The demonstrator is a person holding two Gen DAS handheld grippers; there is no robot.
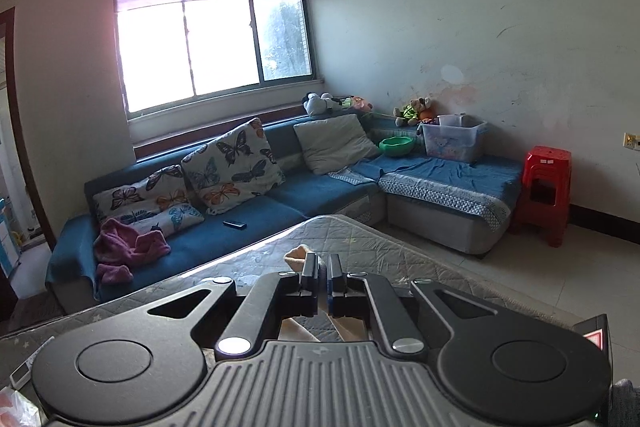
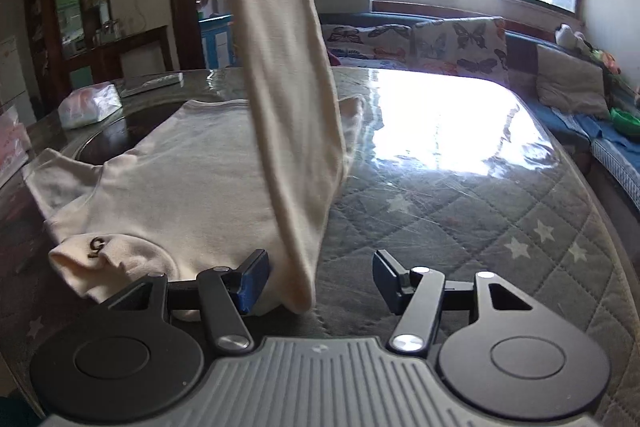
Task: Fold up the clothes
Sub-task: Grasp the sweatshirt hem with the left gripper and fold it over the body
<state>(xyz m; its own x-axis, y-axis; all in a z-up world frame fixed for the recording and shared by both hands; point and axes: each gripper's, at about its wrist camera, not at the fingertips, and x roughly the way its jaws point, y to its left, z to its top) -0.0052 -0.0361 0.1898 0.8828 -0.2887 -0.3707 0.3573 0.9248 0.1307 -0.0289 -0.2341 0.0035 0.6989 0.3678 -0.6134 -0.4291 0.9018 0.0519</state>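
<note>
A cream shirt (image 2: 192, 187) lies flat on the quilted table (image 2: 460, 207) in the right wrist view. One part of it, a long cream strip (image 2: 292, 107), is lifted up and hangs from above the frame. My left gripper (image 1: 322, 267) is shut on a bit of that cream cloth (image 1: 298, 254), held above the table. My right gripper (image 2: 320, 267) is open and low over the table, with the hanging strip's lower end between its fingers (image 2: 252, 279). It grips nothing.
A blue corner sofa (image 1: 280, 203) with butterfly cushions stands beyond the table. A red stool (image 1: 544, 191) is at the right wall. A plastic bag (image 2: 88, 107) and other items sit on the table's far left side.
</note>
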